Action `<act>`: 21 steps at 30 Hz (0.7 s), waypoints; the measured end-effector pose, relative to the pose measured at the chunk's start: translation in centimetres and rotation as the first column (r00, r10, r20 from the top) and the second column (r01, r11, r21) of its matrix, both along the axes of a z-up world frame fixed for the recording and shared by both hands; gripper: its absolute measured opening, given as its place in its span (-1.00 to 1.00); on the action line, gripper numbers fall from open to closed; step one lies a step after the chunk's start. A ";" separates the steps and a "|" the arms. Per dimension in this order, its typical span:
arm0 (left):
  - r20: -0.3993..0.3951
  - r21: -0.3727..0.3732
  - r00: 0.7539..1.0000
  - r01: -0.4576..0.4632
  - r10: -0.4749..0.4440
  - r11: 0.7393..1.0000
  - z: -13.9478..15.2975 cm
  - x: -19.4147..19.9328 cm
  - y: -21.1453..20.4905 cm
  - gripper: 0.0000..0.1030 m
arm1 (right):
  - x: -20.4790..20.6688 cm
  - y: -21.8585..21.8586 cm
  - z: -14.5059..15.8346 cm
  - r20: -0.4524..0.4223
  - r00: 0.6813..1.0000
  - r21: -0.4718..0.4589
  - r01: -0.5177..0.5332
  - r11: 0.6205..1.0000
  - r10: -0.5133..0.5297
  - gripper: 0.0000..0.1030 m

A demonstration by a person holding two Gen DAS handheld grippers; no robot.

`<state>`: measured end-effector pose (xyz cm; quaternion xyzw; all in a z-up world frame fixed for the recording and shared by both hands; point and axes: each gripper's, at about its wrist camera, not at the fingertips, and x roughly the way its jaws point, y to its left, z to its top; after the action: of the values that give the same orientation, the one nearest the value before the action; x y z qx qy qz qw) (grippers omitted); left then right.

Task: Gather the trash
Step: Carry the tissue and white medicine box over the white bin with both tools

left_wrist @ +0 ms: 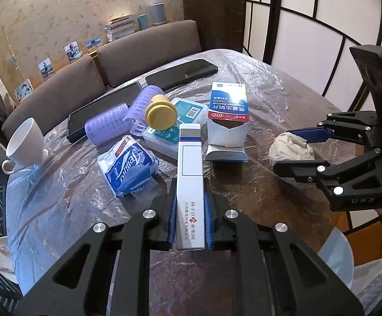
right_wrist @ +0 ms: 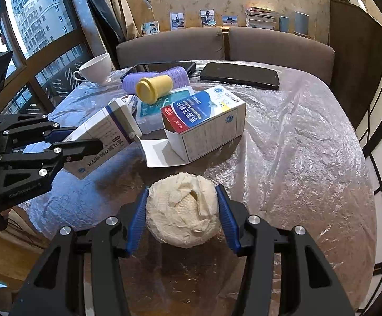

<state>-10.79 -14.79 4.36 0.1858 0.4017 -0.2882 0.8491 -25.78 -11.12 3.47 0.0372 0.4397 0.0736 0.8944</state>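
White cardboard, a long medicine box (left_wrist: 190, 184), sits clamped between the blue pads of the left gripper (left_wrist: 190, 218), lifted over the plastic-covered table (right_wrist: 309, 144). The right gripper (right_wrist: 183, 210) holds a crumpled tissue ball (right_wrist: 183, 210) between both pads. An opened blue-and-white carton (right_wrist: 206, 123) lies just beyond; the table's right side is bare up to its edge.
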 end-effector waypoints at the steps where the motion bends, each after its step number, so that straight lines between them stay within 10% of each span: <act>1: -0.002 -0.005 1.000 -0.009 0.009 1.000 0.1 -0.2 0.1 -0.62 | -0.1 0.0 0.1 -0.001 1.000 0.001 -0.002 1.000 0.002 -0.03; 21: -0.072 -0.094 0.982 -0.181 0.175 0.979 0.5 -4.5 3.4 -0.62 | -4.0 2.1 0.6 -0.047 0.998 -0.011 -0.041 0.999 0.040 -0.03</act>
<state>-15.29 -11.42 4.81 0.0971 0.4284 -0.2365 0.8667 -29.82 -9.06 4.04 0.0245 0.4617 0.0882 0.8823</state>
